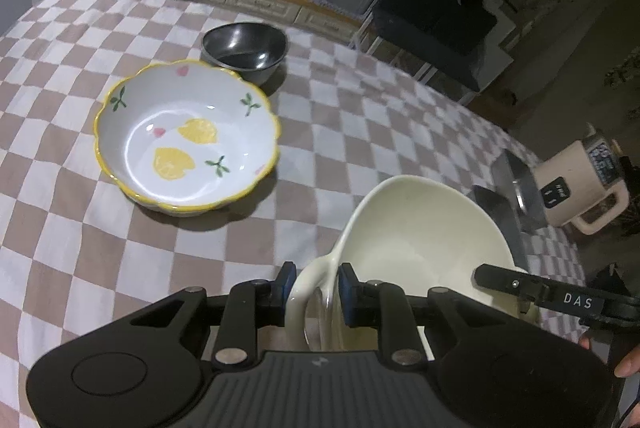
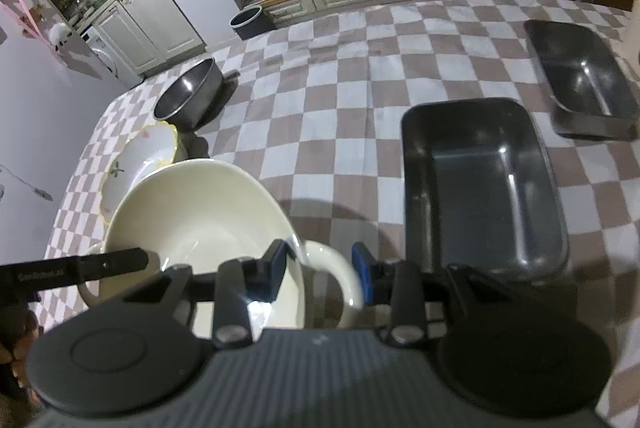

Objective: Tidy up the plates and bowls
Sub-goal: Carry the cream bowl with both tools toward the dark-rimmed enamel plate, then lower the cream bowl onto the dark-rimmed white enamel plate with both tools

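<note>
Near field, right wrist view: cream ceramic bowl with loop handles (image 2: 200, 220) fills 9 to 12 o'clock.
Right flank: black rectangular baking tin (image 2: 480, 183) at 1 o'clock; second dark rectangular tin (image 2: 580, 79) beyond it, a strip of cloth between them.
Open lane: bare checkered tablecloth (image 2: 340, 99) at 12 o'clock, running to the far edge.
Left flank: white scalloped bowl with yellow rim (image 1: 186, 137) at 10 o'clock; dark round metal bowl (image 1: 244, 49) just behind it.
</note>
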